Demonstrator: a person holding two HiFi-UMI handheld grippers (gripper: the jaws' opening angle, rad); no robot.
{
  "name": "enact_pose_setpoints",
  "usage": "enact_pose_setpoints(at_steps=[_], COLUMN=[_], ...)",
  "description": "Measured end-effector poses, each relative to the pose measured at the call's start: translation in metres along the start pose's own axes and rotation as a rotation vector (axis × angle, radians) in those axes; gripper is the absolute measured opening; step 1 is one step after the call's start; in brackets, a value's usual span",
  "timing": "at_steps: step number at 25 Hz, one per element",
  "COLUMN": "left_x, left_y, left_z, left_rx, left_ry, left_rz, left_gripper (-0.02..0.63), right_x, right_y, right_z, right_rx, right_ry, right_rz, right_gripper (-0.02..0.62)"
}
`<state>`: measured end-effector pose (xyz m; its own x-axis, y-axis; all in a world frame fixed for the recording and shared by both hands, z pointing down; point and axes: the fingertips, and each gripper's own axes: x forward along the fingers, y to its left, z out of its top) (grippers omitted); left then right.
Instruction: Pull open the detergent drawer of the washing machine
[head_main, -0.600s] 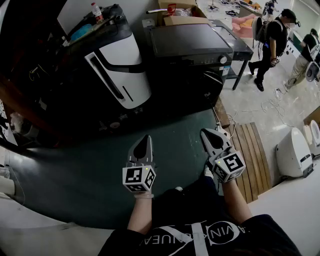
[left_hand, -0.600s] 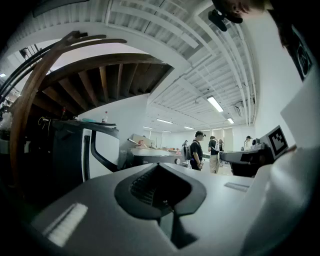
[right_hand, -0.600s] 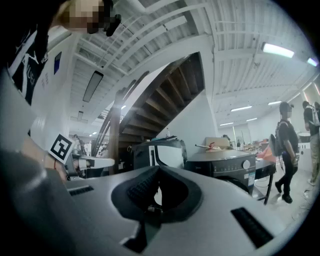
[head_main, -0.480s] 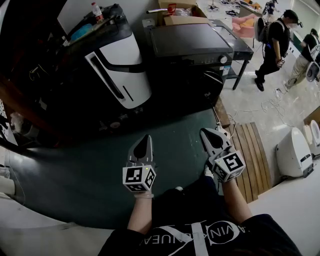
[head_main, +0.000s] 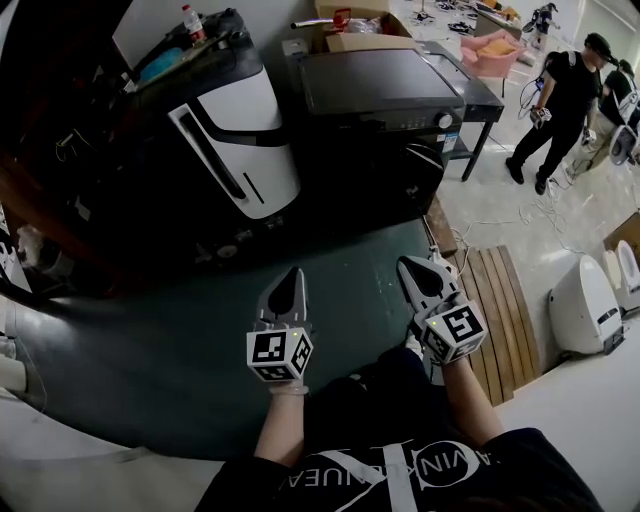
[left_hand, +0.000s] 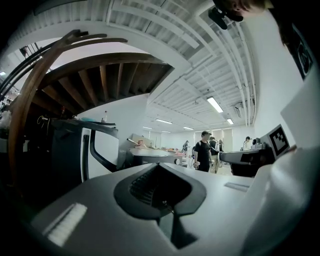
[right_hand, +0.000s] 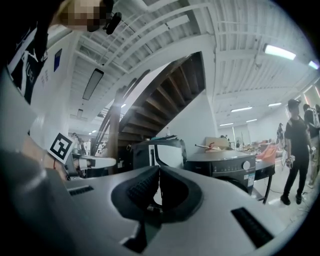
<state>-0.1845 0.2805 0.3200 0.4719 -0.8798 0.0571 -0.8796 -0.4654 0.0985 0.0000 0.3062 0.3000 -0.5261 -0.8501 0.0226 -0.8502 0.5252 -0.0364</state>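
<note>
I am looking for the detergent drawer on the dark washing machine (head_main: 385, 100), which is standing on the floor beyond the far edge of the green mat (head_main: 180, 340). Its front is so dark that I am not making out the drawer's outline, only the control strip's knob (head_main: 443, 120). I am expecting a light, stiff plastic tray sliding on rails, smooth-faced, so I am planning to hook its front lip rather than pinch the face. My left claw (head_main: 292, 273) and right claw (head_main: 410, 266) are hovering level over the mat, well short of the machine, each pressed together on nothing. A white appliance (head_main: 240, 140) is standing just left of the machine.
</note>
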Motion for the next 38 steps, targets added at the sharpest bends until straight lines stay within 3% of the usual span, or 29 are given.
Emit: enact_pose_setpoints(at_steps=[7, 10, 12, 38], left_x=[0.012, 0.023, 0.031, 0.232], left_y=[-0.013, -0.014, -0.013, 0.067], left_z=[0.004, 0.005, 0.005, -0.015], left_rx=[0.018, 0.018, 0.025, -0.04], left_ry=[-0.011, -0.005, 0.003, 0.089], left_rz=[-0.046, -0.067, -0.072, 0.064], left_gripper=[0.016, 0.08, 0.087, 0.092], right_x=[0.0, 0.009, 0.018, 0.181], right_y=[-0.003, -0.007, -0.012, -0.168], right_z=[-0.005, 0.0, 0.0, -0.042], right_rx=[0.004, 0.0, 0.003, 0.064], right_ry=[0.011, 0.005, 0.006, 0.121], right_rz=[-0.008, -0.004, 0.001, 0.074], right_gripper=[0.012, 0.012, 0.012, 0.012])
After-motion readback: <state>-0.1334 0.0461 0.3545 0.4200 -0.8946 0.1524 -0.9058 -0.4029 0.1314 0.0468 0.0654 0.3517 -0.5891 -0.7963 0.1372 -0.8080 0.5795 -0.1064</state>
